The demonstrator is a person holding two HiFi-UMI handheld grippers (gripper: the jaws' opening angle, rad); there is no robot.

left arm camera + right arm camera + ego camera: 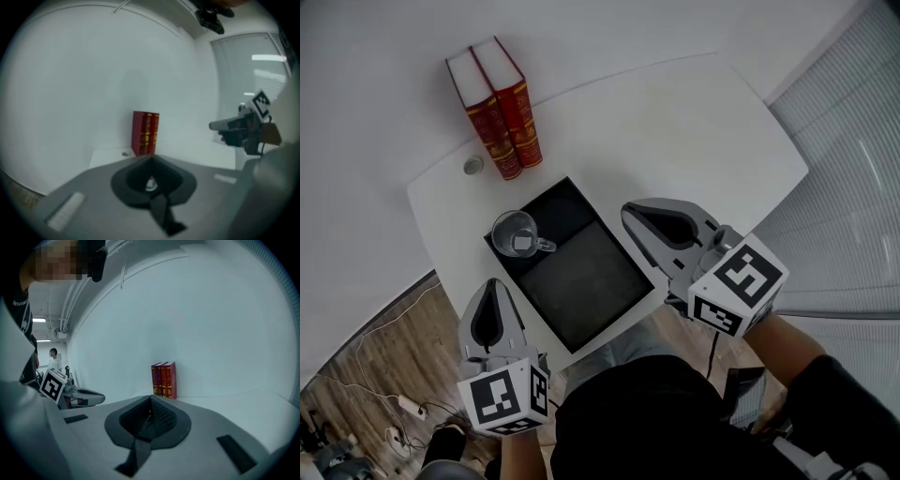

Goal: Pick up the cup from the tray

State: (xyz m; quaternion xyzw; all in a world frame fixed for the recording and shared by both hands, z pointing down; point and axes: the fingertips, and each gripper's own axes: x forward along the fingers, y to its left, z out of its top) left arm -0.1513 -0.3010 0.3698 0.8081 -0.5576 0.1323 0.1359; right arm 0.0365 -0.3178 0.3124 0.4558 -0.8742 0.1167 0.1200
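Currently your left claw (493, 283) is closed, its two jaws pressed together to a point with nothing between them. It sits just beside the tray (581, 323), off the tray's near-left side, with its tip aimed toward the cup end. Your right claw (628, 212) is closed as well, jaws meeting with nothing held. It is off the tray's opposite side, with its tip close to the tray's far-right corner. Neither claw touches the cup (517, 234).

You'll find the cup, a clear glass one with a handle, standing upright in the tray's smaller compartment, the one at the far end. Its handle points toward the larger compartment beside it. The tray itself is black and lies slantwise in the middle of the white tabletop (694, 131).

Beyond the tray's far end, two red books (497, 108) stand upright side by side, well apart from the cup. A small round grey thing (472, 166) lies on the tabletop just beside the books. Off the tray's near-left side, past the tabletop's edge, you can see wooden floor (384, 366) with a cable (366, 389) trailing across it.
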